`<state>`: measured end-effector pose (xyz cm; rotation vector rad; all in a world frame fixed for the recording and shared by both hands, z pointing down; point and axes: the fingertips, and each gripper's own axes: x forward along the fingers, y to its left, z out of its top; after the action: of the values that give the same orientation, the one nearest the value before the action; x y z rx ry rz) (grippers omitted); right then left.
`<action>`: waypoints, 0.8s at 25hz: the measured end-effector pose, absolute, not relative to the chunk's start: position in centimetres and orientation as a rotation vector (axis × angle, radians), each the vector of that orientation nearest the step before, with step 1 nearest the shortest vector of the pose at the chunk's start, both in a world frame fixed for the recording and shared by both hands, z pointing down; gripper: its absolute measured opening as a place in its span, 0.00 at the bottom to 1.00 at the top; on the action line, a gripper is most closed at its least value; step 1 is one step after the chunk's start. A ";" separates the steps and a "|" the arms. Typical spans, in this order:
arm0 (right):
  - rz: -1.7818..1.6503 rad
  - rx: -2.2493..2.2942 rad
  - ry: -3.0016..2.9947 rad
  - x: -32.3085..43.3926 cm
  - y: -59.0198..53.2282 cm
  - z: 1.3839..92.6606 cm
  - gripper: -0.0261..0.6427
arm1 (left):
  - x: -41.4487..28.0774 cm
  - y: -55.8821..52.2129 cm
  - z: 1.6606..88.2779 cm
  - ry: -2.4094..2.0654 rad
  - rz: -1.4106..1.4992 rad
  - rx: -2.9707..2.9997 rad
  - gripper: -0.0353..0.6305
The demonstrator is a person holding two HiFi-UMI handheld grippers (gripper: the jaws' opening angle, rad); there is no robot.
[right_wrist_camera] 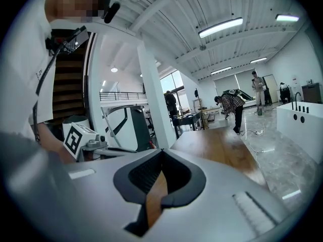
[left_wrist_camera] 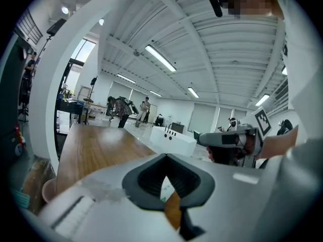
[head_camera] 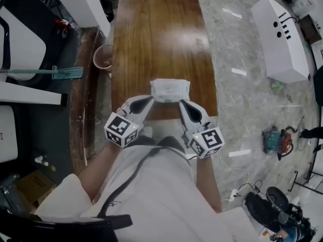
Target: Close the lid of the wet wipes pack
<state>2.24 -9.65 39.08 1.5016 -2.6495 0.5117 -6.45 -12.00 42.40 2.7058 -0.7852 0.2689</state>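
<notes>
Far off the left side of the table point(head_camera: 156, 34), a teal broom point(head_camera: 63, 73) lay flat, and a pink bucket point(head_camera: 103, 57) sat tight against the table's left edge. Over the table's near end came the left gripper point(head_camera: 151, 99), jaws pressed together with nothing between them, its tip right at the left end of the pack. And there it was, the wet wipes pack point(head_camera: 170, 90), white, lying on the table's near end and about midway across it. Whether its lid was fully down, the head view did not show. Over that same near end the right gripper point(head_camera: 181, 103) was closed on nothing too, its tip at the pack's right end. Well off the table's right side lay a long white box point(head_camera: 280, 39) on the floor.
</notes>
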 end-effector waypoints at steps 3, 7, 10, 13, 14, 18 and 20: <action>0.515 1.481 -2.657 2.6 -10.4 39.1 0.05 | -6.4 -12.4 42.5 -0.808 0.267 2.692 0.06; 0.506 1.432 -2.689 3.5 -11.3 38.9 0.05 | -5.6 -12.6 42.5 -0.860 0.259 2.675 0.06; 0.494 1.360 -2.725 4.0 -11.8 38.7 0.05 | -4.8 -12.7 42.1 -0.922 0.245 2.656 0.06; 0.478 1.282 -2.749 4.2 -12.1 38.6 0.05 | -4.0 -12.7 41.7 -0.975 0.233 2.637 0.06; 0.469 1.258 -2.756 4.3 -12.2 38.6 0.05 | -3.7 -12.8 41.7 -0.991 0.231 2.632 0.06; 0.449 1.182 -2.773 5.0 -12.8 38.7 0.05 | -2.8 -12.9 41.9 -1.041 0.225 2.601 0.06; 0.446 1.151 -2.775 5.1 -13.2 38.9 0.05 | -2.8 -13.0 42.2 -1.062 0.230 2.582 0.06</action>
<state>5.05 -13.24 38.89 1.1507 -2.7747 0.4457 -2.78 -12.96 42.25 2.5819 -1.0623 0.2301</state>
